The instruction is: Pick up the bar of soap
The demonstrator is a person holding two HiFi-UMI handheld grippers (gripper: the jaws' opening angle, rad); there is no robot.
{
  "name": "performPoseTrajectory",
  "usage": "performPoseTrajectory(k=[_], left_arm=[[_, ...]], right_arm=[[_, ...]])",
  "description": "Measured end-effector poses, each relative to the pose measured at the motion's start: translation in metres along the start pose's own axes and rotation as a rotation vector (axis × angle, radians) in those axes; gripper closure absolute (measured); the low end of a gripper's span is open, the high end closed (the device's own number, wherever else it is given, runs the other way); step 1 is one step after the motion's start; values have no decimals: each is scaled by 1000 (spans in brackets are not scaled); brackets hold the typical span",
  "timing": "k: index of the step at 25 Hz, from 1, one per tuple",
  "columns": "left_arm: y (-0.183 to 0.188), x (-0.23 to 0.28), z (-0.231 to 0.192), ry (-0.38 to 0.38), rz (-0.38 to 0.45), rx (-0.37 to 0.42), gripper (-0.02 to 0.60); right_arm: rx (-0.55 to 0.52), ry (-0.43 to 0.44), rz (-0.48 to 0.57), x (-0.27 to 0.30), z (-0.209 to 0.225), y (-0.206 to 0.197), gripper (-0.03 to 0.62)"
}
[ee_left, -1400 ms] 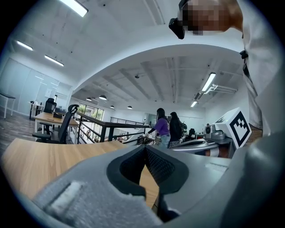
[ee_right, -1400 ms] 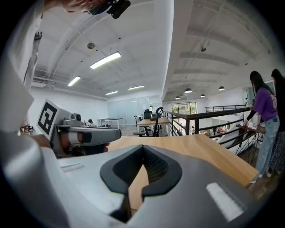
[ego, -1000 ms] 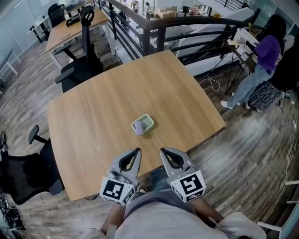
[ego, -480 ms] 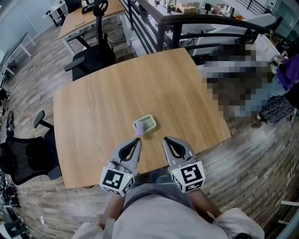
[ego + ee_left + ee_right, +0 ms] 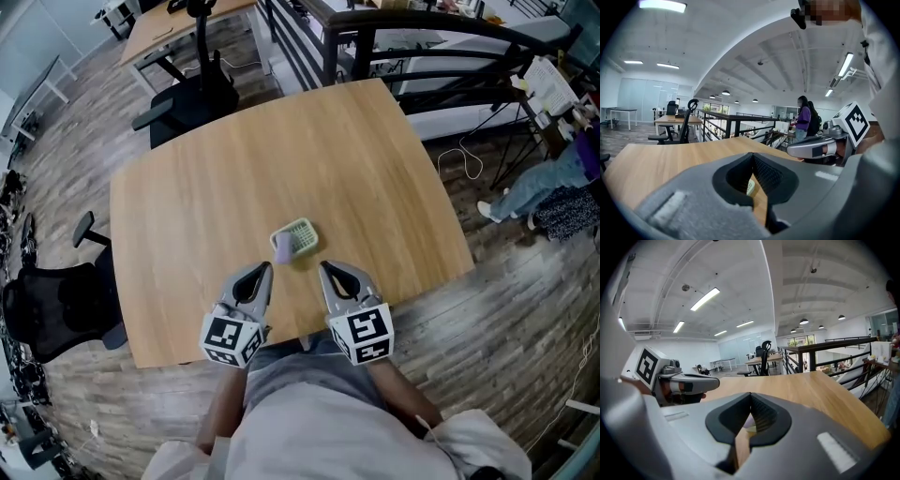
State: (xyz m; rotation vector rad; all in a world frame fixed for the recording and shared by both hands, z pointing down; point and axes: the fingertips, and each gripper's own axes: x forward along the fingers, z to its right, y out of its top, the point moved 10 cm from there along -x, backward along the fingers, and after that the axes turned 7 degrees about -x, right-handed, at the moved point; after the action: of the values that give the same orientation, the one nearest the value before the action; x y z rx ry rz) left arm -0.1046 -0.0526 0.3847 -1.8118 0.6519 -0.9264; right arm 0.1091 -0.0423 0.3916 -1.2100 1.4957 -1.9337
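A lavender bar of soap [image 5: 282,248] lies in a small pale green dish [image 5: 299,236] on the wooden table [image 5: 206,206], near its front edge. My left gripper [image 5: 263,268] is shut and empty, just short of the dish on its near left. My right gripper [image 5: 324,266] is also shut and empty, on the dish's near right. In the left gripper view the closed jaws [image 5: 752,156] frame a sliver of the dish [image 5: 749,187]. In the right gripper view the closed jaws [image 5: 750,395] frame the soap [image 5: 748,419].
Black office chairs stand at the table's far side [image 5: 192,89] and left [image 5: 56,305]. A dark railing [image 5: 412,28] runs behind the table. A person [image 5: 562,183] stands at the far right by stands and cables. The person's torso [image 5: 309,422] fills the bottom of the head view.
Both grippers have moved forward over the table edge, closer to the dish. Their jaws stay shut. The head view has shifted, so the table sits a bit differently in frame.
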Motion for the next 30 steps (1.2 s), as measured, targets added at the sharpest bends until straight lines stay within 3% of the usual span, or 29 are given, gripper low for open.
performPoseTrajectory(k=[5,14,24,30], left_arm=[[-30,22,-28,-15,-71,-20,580],[-88,64,-77,43,-237,-77,580],[-111,84,-92,37,-355,-111,580],[-120,72,-84,38,-400,-242,578]], right_arm=[[29,8,-72,26,-8,-19,589],[100,10,-198,86,-8,-59,553],[163,55,-290,119,-17,-77,530],[202,86,-304,132,1,-74,512]])
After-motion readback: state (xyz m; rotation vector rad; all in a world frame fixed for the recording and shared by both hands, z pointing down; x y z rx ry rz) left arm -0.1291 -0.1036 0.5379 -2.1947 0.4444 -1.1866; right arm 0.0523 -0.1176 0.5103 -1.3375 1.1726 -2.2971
